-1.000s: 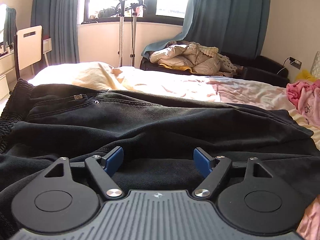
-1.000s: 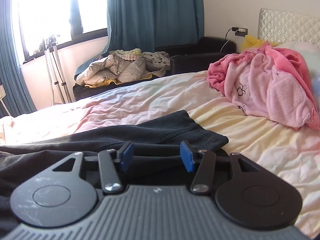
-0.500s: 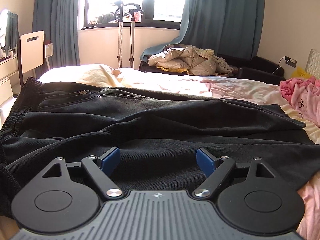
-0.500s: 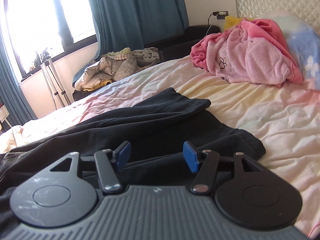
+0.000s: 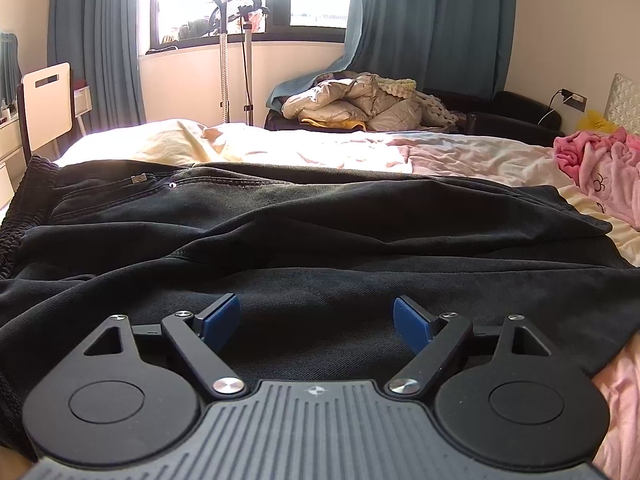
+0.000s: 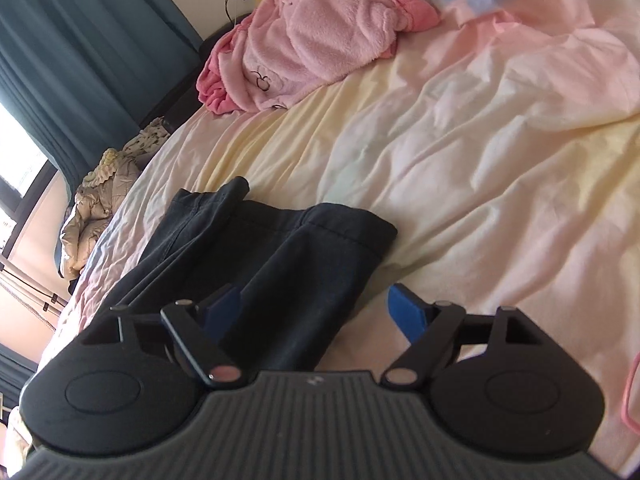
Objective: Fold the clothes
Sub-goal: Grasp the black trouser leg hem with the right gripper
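Both sets of jaws stand released, nothing pinched in either. My left gripper [image 5: 316,318] hangs low over the black trousers [image 5: 320,232], which lie spread across the bed [image 5: 460,152], elastic waistband [image 5: 16,216] at the far left and legs running off to the right. Cloth lies under the gap there, but the pads don't press it.

My right gripper [image 6: 314,312] has just been widening its jaws; it looks down at the leg hems [image 6: 320,228], with the near edge of one leg between the pads, not squeezed.

I judge the step is taking hold for a fold. To do it well I'd catch both layers at the hem on the right, take a matching bite on the left, and lift evenly so the legs stay stacked. The pink fleece [image 6: 320,32] lies well apart, no obstacle.
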Motion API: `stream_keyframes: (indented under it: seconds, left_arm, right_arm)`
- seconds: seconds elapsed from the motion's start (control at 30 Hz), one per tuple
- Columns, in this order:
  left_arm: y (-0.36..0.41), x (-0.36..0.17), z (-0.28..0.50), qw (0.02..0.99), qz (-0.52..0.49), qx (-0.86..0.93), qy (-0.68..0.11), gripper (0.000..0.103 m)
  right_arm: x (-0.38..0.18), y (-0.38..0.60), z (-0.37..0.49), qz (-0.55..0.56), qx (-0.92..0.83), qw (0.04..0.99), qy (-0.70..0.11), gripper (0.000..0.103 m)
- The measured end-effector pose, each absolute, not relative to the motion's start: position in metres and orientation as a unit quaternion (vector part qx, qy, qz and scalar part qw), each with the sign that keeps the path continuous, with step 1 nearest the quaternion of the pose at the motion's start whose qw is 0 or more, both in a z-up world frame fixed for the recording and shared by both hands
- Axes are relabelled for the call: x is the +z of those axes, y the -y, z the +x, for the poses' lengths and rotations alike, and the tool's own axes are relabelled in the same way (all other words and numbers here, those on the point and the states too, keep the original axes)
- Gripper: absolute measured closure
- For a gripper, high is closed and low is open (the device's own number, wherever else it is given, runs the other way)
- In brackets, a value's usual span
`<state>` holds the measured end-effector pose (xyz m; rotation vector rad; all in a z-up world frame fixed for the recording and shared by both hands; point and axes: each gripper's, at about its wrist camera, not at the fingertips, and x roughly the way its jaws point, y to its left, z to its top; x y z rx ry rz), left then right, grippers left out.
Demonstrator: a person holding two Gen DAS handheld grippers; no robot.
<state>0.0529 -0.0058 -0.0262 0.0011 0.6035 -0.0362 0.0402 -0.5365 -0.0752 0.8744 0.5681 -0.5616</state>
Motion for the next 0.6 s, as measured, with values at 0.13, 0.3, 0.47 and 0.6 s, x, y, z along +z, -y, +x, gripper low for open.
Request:
stream_keyframes:
  seconds: [0.13, 0.3, 0.47, 0.6]
  left_arm:
    - [0.005, -0.026, 0.054, 0.955, -0.004, -0.020, -0.297, 0.016]
    - [0.001, -0.030, 0.061, 0.951, -0.022, -0.017, -0.307, 0.015]
    - [0.000, -0.033, 0.065, 0.948, -0.029, -0.011, -0.316, 0.015]
    - [0.001, -0.034, 0.065, 0.948, -0.028, -0.008, -0.316, 0.015]
  right_arm:
    - [-0.094, 0.550, 0.041, 0.468, -0.256, 0.805, -0.260, 0.021]
    - [-0.106, 0.558, 0.043, 0.518, -0.236, 0.789, -0.232, 0.029]
    - [-0.113, 0.564, 0.043, 0.549, -0.230, 0.776, -0.210, 0.051]
    - [-0.117, 0.567, 0.042, 0.570, -0.217, 0.766, -0.201, 0.078]
